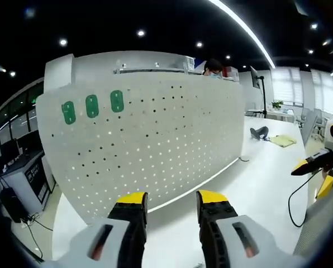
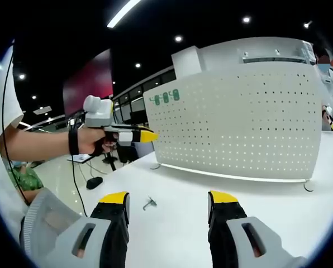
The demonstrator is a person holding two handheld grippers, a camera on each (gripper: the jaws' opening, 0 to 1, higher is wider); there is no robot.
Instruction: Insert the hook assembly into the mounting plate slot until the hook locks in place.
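- White table [image 2: 256, 206] carries one pegboard [image 1: 155, 139] with three green tags [image 1: 92, 106].
- One metal hook [image 2: 150, 203] lies loose.
- Both grippers [image 1: 172, 204] [image 2: 167, 204]: fingers wide, holding nothing.

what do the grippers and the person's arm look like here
Both grippers have black jaws with yellow tips on light grey bodies with dark slots. The left gripper has a black handle. The right gripper looks the same. The person's hand has a black wrist strap and a white short sleeve.
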